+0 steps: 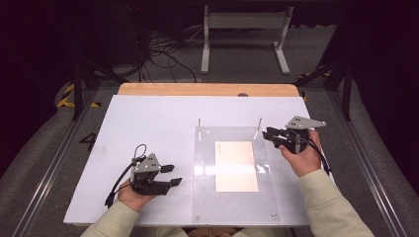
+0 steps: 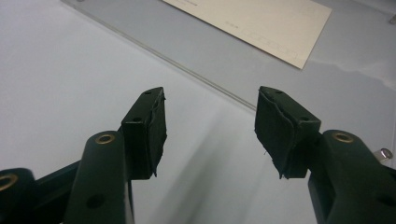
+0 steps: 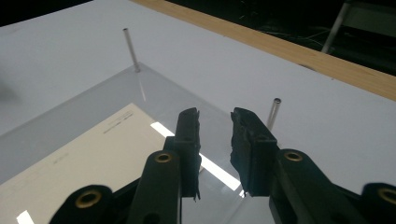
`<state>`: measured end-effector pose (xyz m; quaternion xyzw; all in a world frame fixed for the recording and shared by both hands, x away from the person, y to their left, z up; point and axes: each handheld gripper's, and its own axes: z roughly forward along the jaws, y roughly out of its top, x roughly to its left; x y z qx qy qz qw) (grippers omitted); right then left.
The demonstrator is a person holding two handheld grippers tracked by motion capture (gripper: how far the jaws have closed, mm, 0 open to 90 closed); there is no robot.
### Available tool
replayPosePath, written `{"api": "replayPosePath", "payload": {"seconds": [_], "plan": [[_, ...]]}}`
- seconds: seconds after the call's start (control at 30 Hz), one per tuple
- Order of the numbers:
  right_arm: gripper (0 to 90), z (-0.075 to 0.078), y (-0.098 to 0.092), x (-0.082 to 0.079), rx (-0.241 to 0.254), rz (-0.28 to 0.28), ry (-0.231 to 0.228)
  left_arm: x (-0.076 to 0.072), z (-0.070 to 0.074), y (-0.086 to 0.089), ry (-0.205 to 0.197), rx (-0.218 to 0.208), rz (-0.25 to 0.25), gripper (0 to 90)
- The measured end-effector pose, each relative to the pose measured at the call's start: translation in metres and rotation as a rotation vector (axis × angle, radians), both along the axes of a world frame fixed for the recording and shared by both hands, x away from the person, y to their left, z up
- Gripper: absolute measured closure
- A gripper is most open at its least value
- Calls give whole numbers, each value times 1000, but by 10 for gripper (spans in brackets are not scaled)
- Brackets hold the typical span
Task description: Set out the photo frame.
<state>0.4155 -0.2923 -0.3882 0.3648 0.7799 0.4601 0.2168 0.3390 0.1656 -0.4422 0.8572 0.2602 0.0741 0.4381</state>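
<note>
Both claws hold nothing: right gripper (image 1: 271, 134) hovers, jaws narrowly parted, by the far right pin (image 3: 273, 112) of the clear plate (image 1: 205, 197), probably lining up on it. Left gripper (image 1: 170, 175) waits wide open left of that plate, whose sheet (image 1: 236, 165) lies flat underneath.

left hand-held gripper (image 1: 169, 175): jaws apart, nothing between, over bare white worktop (image 1: 148, 118) | clear plate (image 1: 234, 207): just to its right, cream sheet (image 1: 236, 166) on it | right hand-held gripper (image 1: 269, 134): at plate's far right corner, beside metal pin (image 1: 260, 122)
</note>
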Motion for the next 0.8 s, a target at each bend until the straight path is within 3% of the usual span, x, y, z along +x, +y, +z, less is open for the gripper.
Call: {"api": "replayPosePath", "payload": {"seconds": [0.1,0.3,0.4,0.6,0.67,0.73,0.8], "plan": [[668,-4,0,13,24,-63,7,-3,-1,4,7,2,18,433],[685,-16,0,36,12,-142,22,-5,-1,7,2,6,29,429],[696,-22,3,44,25,-157,32,-5,-1,7,6,4,30,427],[712,-32,8,56,6,-197,22,-5,-2,7,11,3,29,424],[745,-35,10,59,12,-198,27,-5,-2,7,6,3,28,424],[830,-37,12,62,-8,-200,22,-5,-2,7,1,8,27,424],[851,-38,16,63,-31,-196,12,-5,-2,7,1,7,27,424]]}}
